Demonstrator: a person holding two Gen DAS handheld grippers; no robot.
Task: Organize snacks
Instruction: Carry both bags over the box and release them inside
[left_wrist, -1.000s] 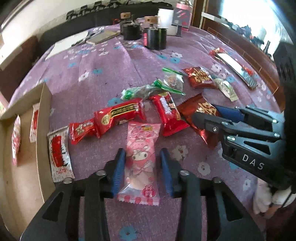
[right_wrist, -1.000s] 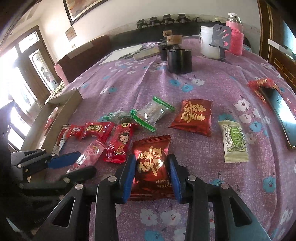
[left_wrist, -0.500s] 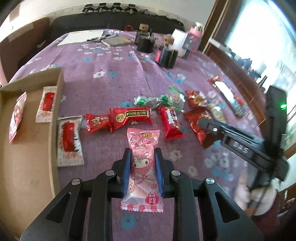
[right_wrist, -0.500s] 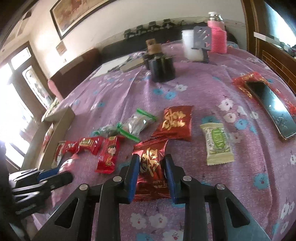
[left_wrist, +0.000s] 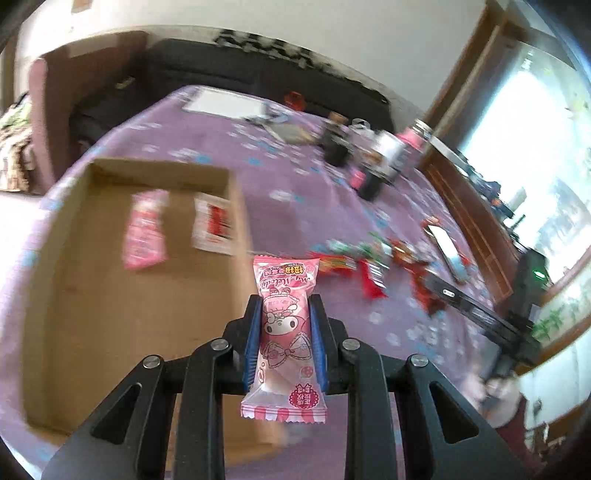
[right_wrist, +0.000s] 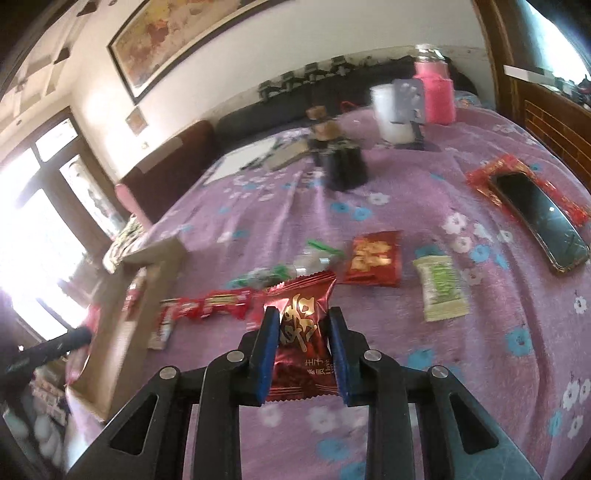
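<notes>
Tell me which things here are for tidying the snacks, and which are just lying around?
For the job: pink snack in the left gripper, red snack in the right gripper, cardboard box, green-and-white packet.
Just lying around: phone, pink bottle, white cup.

My left gripper (left_wrist: 284, 343) has black triangulated frames with silver screws. Its fingers (left_wrist: 253, 343) carry blue pads. My right gripper (right_wrist: 304, 354) matches.
</notes>
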